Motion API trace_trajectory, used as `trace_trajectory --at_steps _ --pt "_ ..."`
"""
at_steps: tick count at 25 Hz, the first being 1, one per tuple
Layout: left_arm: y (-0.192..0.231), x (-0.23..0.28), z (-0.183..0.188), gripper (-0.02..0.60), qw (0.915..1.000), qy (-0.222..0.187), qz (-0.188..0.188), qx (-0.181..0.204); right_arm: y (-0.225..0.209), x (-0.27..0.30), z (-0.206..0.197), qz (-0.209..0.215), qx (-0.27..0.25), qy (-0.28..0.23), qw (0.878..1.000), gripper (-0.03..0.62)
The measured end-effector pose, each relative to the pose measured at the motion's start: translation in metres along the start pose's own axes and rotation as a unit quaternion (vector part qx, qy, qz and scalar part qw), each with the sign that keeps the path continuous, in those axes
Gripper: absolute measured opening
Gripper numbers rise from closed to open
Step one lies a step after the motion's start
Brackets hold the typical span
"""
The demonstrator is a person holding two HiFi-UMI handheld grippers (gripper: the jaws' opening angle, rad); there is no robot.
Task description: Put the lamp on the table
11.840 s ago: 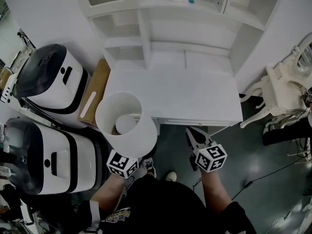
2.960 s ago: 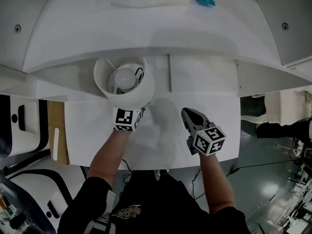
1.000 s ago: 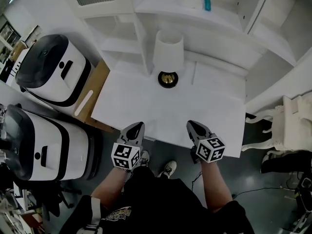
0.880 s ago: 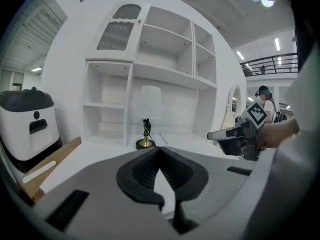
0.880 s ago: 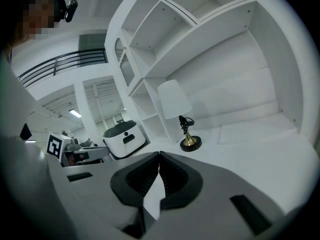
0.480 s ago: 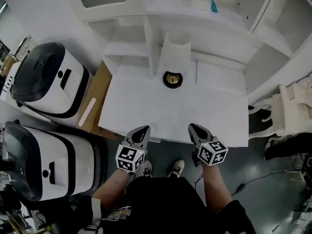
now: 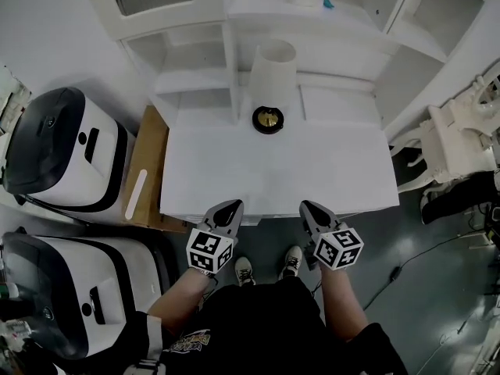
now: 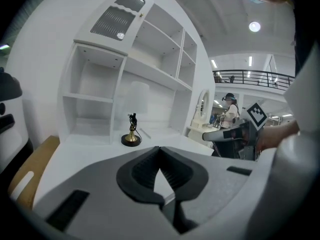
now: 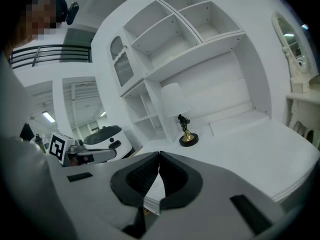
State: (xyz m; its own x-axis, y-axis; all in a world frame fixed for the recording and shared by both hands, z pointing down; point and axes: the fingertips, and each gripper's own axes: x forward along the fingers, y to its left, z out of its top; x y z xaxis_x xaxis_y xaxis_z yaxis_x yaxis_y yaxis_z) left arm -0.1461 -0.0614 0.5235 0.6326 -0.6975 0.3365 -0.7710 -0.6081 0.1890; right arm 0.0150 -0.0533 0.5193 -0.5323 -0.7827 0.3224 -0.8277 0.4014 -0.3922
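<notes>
The lamp (image 7: 270, 80), with a white shade and a brass foot on a black base, stands upright at the back of the white table (image 7: 312, 170), close to the shelf unit. It also shows in the left gripper view as the lamp (image 8: 133, 115) and in the right gripper view as the lamp (image 9: 179, 109). My left gripper (image 7: 229, 210) hovers at the table's front edge, shut and empty. Beside it, my right gripper (image 7: 308, 208) is likewise shut with nothing held. Both are well apart from the lamp.
A white shelf unit (image 7: 234, 22) rises behind the table. Two white-and-black machines (image 7: 58, 151) and a cardboard box (image 7: 141, 170) stand to the left. A white ornate chair (image 7: 461, 131) is on the right. A person stands far off in the left gripper view.
Both grippers have drawn back a little from the table toward the person's body. The head view has shifted, so the table sits slightly further away. The lamp stays where it stands.
</notes>
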Motion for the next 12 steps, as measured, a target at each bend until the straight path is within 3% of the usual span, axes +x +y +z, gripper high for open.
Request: trace_trajectory --at_steps 12 --pt "-0.002 -0.017 -0.012 0.006 0.9994 0.011 -0.029 -0.016 0.027 -0.012 -0.013 -0.018 -0.013 -0.006 1.000 0.026"
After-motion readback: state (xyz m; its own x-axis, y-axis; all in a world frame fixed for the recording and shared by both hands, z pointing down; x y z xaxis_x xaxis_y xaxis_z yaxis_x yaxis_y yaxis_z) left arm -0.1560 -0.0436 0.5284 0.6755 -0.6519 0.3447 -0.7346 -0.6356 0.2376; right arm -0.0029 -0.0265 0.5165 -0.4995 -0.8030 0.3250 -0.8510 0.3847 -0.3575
